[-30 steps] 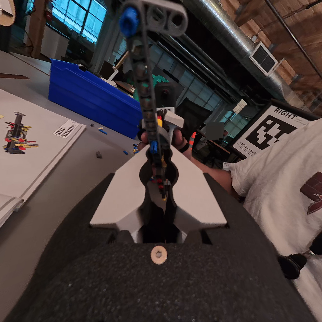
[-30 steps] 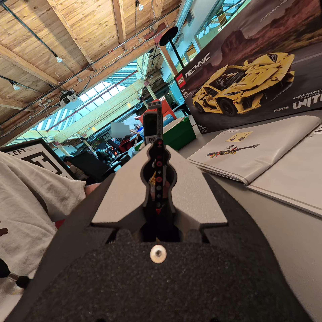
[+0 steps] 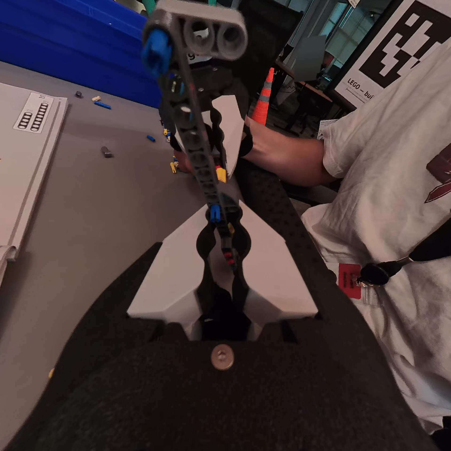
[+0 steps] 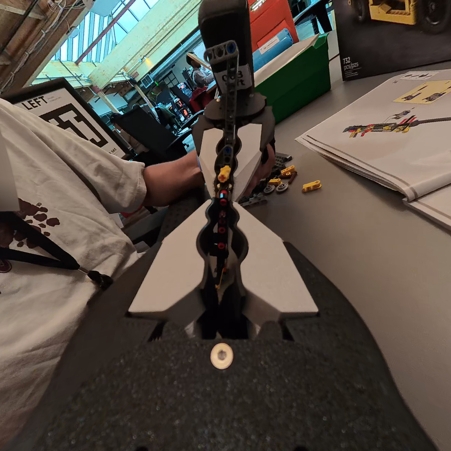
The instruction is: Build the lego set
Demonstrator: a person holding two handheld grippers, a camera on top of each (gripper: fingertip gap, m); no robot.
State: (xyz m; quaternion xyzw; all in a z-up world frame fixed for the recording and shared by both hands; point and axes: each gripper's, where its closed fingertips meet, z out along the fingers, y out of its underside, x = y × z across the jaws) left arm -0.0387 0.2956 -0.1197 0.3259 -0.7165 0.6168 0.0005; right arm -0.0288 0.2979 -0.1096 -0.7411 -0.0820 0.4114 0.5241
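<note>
A long dark Lego Technic beam assembly (image 3: 195,156) with red, blue and yellow pins spans between my two grippers above the grey table (image 3: 102,219). Its far end carries a grey three-hole beam (image 3: 210,34) with a blue pin (image 3: 156,51). My left gripper (image 3: 223,212) is shut on the assembly near its lower end. My right gripper (image 4: 223,202) is shut on the red-pinned part of the assembly (image 4: 221,229). Each gripper also shows farther off in the other's view, the right one (image 3: 227,170) and the left one (image 4: 225,190), both closed around the beam.
A blue bin (image 3: 73,44), an open instruction booklet (image 3: 26,151) and loose small parts (image 3: 106,151) lie to the left. In the right wrist view a booklet (image 4: 380,151), a green bin (image 4: 300,78), the set's box (image 4: 390,41) and loose pieces (image 4: 280,181) lie to the right. A person's white shirt (image 3: 380,170) is close. The tips of both grippers are at nearly the same place.
Both cameras have tipped down toward the table. The assembly now leans left in the left wrist view, and each opposite gripper shows more fully. Both grips have held.
</note>
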